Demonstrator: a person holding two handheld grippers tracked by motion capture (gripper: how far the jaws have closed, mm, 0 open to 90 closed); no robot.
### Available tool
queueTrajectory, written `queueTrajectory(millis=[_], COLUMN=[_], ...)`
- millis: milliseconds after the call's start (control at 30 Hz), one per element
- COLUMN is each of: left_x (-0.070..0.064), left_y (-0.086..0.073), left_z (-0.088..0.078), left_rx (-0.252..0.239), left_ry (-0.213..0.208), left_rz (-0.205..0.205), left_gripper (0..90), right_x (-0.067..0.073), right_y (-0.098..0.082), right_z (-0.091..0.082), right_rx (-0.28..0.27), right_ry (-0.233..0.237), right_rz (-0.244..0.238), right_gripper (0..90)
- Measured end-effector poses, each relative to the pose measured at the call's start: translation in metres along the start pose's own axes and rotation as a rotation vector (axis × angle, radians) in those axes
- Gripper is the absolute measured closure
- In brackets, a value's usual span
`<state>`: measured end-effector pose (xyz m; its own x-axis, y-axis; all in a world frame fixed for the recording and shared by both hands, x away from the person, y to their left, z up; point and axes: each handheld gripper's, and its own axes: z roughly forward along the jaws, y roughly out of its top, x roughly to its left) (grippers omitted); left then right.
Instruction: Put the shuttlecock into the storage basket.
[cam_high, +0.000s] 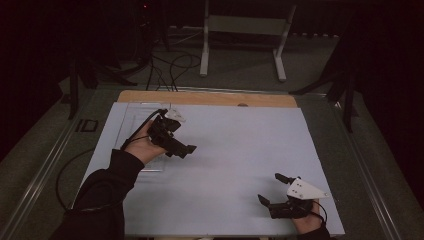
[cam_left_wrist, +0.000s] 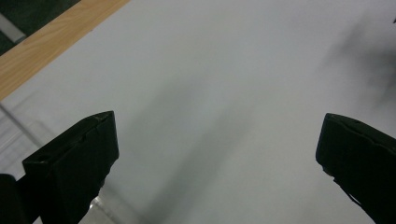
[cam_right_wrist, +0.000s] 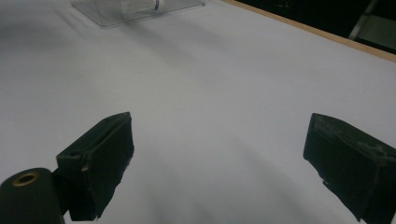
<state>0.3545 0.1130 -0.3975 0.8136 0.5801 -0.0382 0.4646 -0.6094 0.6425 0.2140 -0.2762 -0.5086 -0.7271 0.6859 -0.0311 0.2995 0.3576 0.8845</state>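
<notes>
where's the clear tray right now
In the high view the clear tray lies flat at the far left of the white mat, just inside the wooden table edge, partly under the left gripper.

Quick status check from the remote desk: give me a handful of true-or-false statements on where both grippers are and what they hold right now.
1. The left gripper has its jaws open with nothing between them. True.
2. The right gripper is shut on a bottle. False: its jaws stand wide apart over the bare white sheet, holding nothing.
3. A clear plastic tray lies on the sheet at its far left part. True.
4. The left gripper is raised near that tray. True.
5. The right gripper is at the far edge, by the wooden strip. False: it sits near the person's own edge, on the right.
</notes>
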Motion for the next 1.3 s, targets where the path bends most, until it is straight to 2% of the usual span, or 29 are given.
queueTrajectory(millis=[367,467,533,633,833,1033,1300], left_x=[-0.017,-0.019,-0.023,-0.026,-0.033,-0.04,-0.048], left_y=[0.005,0.005,0.004,0.003,0.0,-0.003,-0.012], left_z=[0.007,0.008,0.01,0.013,0.021,0.028,0.041], left_rx=[-0.069,-0.076,-0.095,-0.108,-0.117,-0.139,-0.144], left_ry=[-0.05,-0.055,-0.059,-0.059,-0.068,-0.104,-0.106], left_rz=[0.088,0.094,0.118,0.131,0.167,0.179,0.158], left_gripper=[0.0,0.0,0.0,0.0,0.0,0.0,0.0], right_x=[0.0,0.0,0.0,0.0,0.0,0.0,0.0], right_y=[0.0,0.0,0.0,0.0,0.0,0.0,0.0], right_z=[0.0,0.0,0.0,0.0,0.0,0.0,0.0], right_rx=[-0.001,-0.001,-0.002,-0.001,-0.001,-0.001,0.0], right_ry=[0.0,0.0,0.001,0.0,0.001,0.001,0.003], right_rz=[0.0,0.0,-0.001,0.0,0.001,0.0,-0.001], right_gripper=[8.5,8.4,8.5,8.5,8.5,8.5,8.5])
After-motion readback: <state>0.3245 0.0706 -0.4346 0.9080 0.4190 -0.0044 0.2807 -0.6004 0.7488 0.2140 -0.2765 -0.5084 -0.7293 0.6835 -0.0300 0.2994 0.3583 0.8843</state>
